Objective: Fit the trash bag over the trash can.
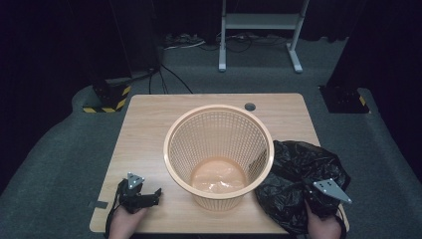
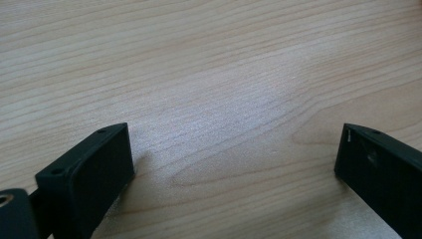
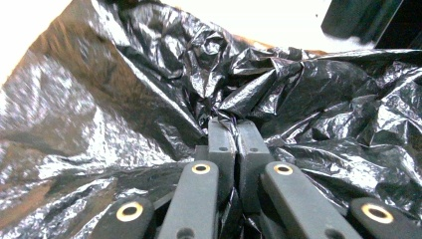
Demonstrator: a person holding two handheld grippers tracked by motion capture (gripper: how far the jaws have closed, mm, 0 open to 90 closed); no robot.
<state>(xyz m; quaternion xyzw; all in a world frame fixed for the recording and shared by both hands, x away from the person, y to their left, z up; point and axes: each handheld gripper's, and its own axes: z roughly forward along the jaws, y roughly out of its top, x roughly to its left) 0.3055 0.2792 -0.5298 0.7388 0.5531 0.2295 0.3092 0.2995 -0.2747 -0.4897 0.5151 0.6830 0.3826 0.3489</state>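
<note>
An orange mesh basket (image 1: 219, 154) stands upright in the middle of the wooden table (image 1: 149, 129). A crumpled black plastic bag (image 1: 296, 174) lies against its right side, at the table's right front. My right gripper (image 1: 318, 201) is shut on a fold of that black plastic bag (image 3: 149, 99), its two jaws pressed together with plastic bunched at the gripper tips (image 3: 234, 124). My left gripper (image 1: 149, 196) rests low over the table at the front left, jaws wide apart with bare wood (image 2: 234, 124) between them.
A round grey cable hole (image 1: 250, 106) sits at the table's far edge. Beyond the table are a white frame stand (image 1: 259, 30), cables on the grey floor and a yellow-black striped base (image 1: 107, 99) at the back left.
</note>
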